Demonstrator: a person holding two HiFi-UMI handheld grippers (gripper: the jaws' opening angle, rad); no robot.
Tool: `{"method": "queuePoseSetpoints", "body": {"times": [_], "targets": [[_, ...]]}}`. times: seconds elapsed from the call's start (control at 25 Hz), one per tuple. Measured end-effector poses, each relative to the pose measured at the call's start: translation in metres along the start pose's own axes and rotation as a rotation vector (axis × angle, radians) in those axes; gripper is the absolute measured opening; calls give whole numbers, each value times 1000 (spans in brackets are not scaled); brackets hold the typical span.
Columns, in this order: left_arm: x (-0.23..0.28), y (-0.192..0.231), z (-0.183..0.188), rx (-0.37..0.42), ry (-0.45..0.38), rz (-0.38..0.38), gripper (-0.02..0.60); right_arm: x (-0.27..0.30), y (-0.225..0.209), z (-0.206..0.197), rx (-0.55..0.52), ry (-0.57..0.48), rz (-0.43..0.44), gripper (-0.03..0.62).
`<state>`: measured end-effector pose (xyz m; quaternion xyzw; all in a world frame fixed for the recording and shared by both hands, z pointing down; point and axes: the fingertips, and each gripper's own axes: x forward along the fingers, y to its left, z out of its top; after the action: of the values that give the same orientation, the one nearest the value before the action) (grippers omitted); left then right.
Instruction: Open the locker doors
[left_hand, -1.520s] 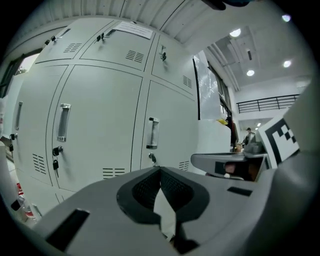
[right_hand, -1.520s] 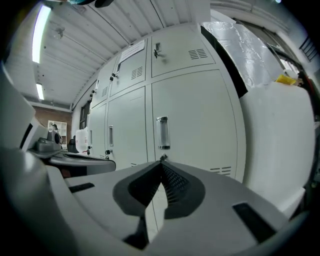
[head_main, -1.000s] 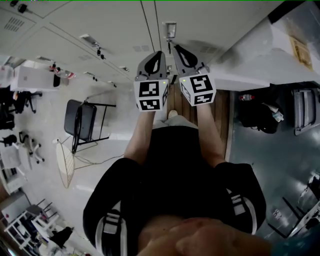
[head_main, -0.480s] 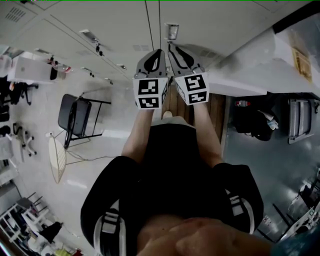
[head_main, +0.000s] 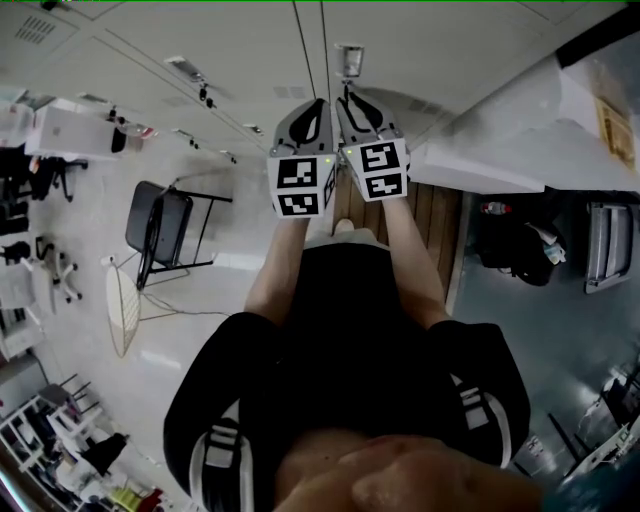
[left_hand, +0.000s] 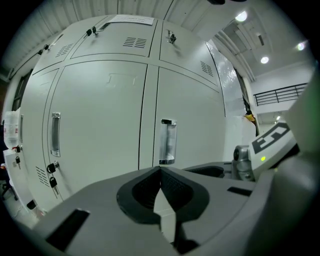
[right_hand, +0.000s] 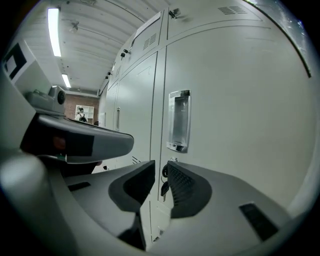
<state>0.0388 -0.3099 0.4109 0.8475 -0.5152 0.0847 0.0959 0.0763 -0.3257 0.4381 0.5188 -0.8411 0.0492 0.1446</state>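
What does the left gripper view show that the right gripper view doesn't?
Only the left gripper view shows that the left gripper is shut, plus a second handle farther left. Only the right gripper view shows how the right gripper stands: jaws just opened, nothing between them, keys hanging beyond the gap. Both show the closed locker doors and the recessed handle beside the seam.

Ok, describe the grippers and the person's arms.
The left tongs and right tongs are grey moulded shells with dark ribbed pads, each carrying a white cube with black square markers. The right tongs have just opened, empty. The person wears a black short-sleeved top with white shoulder stripes.
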Motion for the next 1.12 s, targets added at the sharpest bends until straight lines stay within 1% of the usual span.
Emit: {"method": "queuePoseSetpoints", "body": {"times": [0.12,0.32,0.52,0.64,0.8,1.0,1.12], "targets": [[-1,3,1,3,-1,1,9,5,0,-3,-11,13,-19,81],[-2,7,1,-7,-11,-2,9,9,-5,-7,-36,37,-74,63],[1,9,-2,-22,-14,-8,9,12,-5,-10,-29,54,-77,59],[2,11,-4,-27,-10,-7,9,12,-5,-10,-6,50,-78,49],[1,14,-6,-31,-9,-5,9,12,-6,-10,63,29,-62,48],[0,11,-8,-23,2,-9,9,11,-9,-11,228,-29,-15,48],[-2,11,-7,-19,2,-8,9,11,-10,-11,299,-56,7,48]]}}
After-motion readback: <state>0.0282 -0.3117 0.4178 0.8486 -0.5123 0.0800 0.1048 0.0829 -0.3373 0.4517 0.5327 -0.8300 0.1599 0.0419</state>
